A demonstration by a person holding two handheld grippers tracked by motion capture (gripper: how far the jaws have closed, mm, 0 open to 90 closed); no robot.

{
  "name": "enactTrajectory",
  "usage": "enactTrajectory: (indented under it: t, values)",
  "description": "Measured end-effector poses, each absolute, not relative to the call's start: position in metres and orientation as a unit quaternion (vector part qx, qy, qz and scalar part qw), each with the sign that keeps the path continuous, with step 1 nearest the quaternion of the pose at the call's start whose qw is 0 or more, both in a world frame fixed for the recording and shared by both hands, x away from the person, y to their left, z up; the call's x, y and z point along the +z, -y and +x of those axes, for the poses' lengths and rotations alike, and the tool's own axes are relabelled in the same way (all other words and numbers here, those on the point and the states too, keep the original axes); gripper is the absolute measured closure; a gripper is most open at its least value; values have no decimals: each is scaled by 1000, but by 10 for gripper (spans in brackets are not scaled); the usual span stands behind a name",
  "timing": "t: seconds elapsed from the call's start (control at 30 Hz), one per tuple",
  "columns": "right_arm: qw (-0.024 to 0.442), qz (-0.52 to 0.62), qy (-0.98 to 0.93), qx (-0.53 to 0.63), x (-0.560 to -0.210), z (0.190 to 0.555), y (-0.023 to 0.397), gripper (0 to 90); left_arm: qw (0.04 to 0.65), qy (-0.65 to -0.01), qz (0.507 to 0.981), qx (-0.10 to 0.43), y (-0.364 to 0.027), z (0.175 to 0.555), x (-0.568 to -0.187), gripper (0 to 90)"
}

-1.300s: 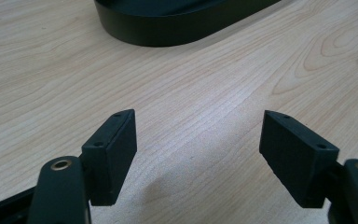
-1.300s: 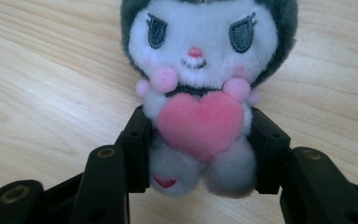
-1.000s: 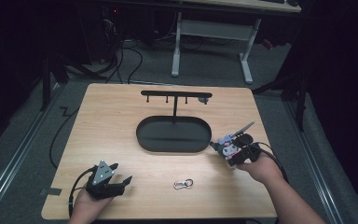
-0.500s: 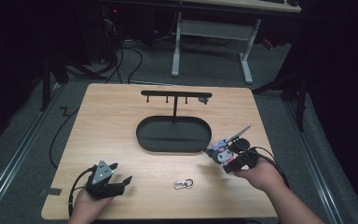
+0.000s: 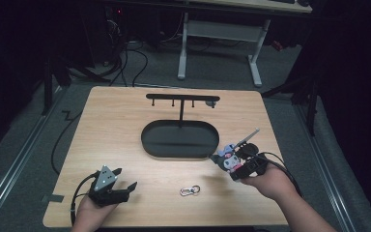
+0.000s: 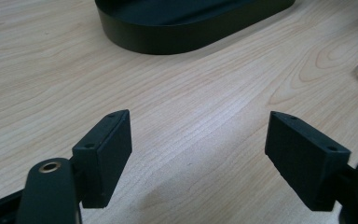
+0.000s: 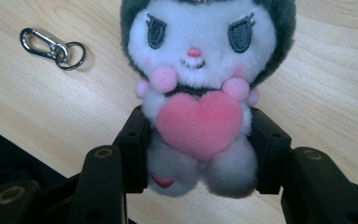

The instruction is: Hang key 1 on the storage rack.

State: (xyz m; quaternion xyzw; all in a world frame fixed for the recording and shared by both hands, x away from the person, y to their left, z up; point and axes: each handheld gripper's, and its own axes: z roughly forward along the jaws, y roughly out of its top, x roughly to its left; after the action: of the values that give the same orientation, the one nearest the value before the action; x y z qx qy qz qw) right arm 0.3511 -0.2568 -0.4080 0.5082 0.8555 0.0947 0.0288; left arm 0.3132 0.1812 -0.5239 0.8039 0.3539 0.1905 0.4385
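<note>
- Right gripper (image 5: 228,163) pinches a plush toy (image 7: 200,112) across its lower body, one black pad on each flank. Toy faces the right gripper view's camera, pink heart to the front, head clear of the jaws. Grip sits low, probably so the head end stays free for whatever gets attached there.
- Seen from the high view, the toy (image 5: 228,158) is held just off the right end of the black oval tray (image 5: 149,145), above the table (image 5: 125,116), not resting on it.
- Left gripper (image 5: 124,185) sits at the near-left of the table, spread wide; its jaws have just been opening, with nothing between them but bare wood in the left gripper view. Looks parked or readying for a pick.
- Metal clip with a ring (image 5: 190,190) lies flat on the table between the two grippers, nearer the front edge; it shows at top left in the right gripper view (image 7: 53,46). Likely the left gripper's next target, since it is the only loose item nearby.
- Behind the tray stands a black hook rack (image 5: 182,98) on a post rising from the tray, hooks empty. Plausible end point for hanging the toy.
</note>
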Motion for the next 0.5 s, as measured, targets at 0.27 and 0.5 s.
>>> enactTrajectory:
  t: [0.27,0.5]
  values:
    - [35,498,-861,94,-389,359,247,503,439,-348,807,188,-181,313,-524,238]
    - [47,486,-867,99,-367,375,236,503,437,-347,808,187,-181,313,-524,240]
